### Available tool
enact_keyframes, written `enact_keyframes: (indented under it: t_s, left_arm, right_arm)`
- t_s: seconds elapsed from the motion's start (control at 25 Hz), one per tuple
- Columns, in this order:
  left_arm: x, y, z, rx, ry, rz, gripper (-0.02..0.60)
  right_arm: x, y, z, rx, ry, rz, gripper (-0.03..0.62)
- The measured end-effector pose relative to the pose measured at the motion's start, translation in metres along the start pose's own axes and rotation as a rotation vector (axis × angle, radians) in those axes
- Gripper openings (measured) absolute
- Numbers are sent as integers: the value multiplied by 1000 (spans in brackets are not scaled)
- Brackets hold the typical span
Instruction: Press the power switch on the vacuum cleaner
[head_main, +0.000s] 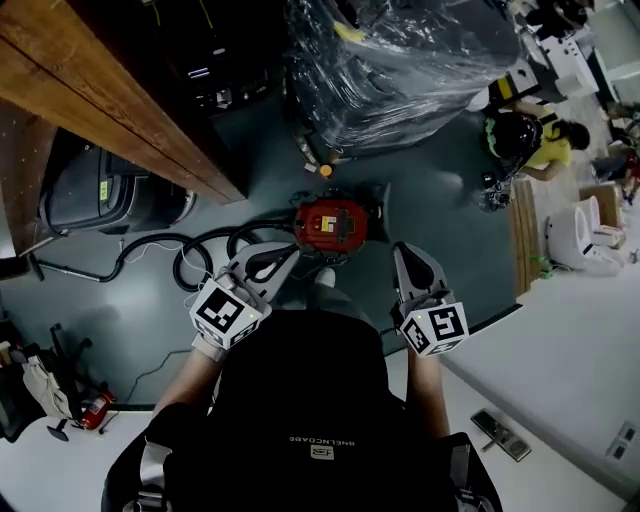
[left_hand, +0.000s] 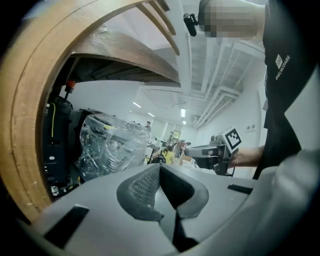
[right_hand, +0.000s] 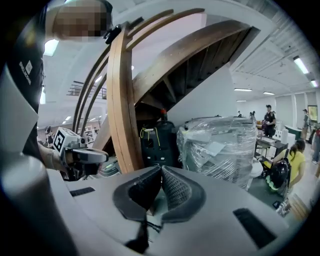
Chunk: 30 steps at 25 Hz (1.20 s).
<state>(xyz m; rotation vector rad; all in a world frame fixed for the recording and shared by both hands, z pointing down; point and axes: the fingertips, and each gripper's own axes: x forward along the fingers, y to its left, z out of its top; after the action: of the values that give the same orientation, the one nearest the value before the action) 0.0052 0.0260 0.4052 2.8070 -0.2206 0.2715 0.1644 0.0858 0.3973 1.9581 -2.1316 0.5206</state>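
In the head view, we look steeply down on a red, rounded canister vacuum cleaner (head_main: 330, 222) standing on a grey-green floor (head_main: 420, 200). Both grippers hang just short of the vacuum cleaner on our side. The left gripper (head_main: 283, 256) is at its lower left and the right gripper (head_main: 408, 258) at its lower right, and neither touches it. A black ribbed hose (head_main: 205, 248) loops on the floor to the left of the vacuum cleaner. Beyond it stands a bulky load wrapped in clear plastic film (head_main: 400, 60). A curved brown wooden stair stringer (head_main: 110, 95) runs up and left of it, with a dark grey hard case (head_main: 110, 195) under that. Well to the right of the vacuum cleaner, a person in a yellow top (head_main: 548, 148) crouches, with a white toilet (head_main: 590, 235) nearby. A white tabletop (head_main: 560, 370) lies at lower right.

In the left gripper view, the left gripper (left_hand: 160, 167) has its ribbed pads pressed tip to tip, with nothing between them. Past them we see the wrapped load (left_hand: 112, 145), the wooden stringer (left_hand: 30, 125) and the right gripper (left_hand: 192, 150).

In the right gripper view, the right gripper (right_hand: 161, 170) likewise has its tips together and holds nothing. Ahead stand the stringer (right_hand: 122, 100), the dark case (right_hand: 155, 140), the wrapped load (right_hand: 220, 145) and the left gripper (right_hand: 102, 156). The room is a large white hall with strip lights overhead.
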Motion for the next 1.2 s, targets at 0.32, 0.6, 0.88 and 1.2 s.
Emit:
enact_keyframes:
  t_s: [0.32,0.6,0.88,1.2]
  left_arm:
    - [-23,13,-27,-86,14,201,15]
    - [-49,18,-56,-152,37,349,15]
    - [-64,23,-89,-215,67,449,15]
    - [-87,34,-141,-295,128,548,15]
  right_arm:
    - [69,2,-55,-59,177,174,28]
    - [131,8,-129,-90,338,264,28]
    - [180,8,-216,-166,501,318,28]
    - [221,0,-310,-210,655,332,28]
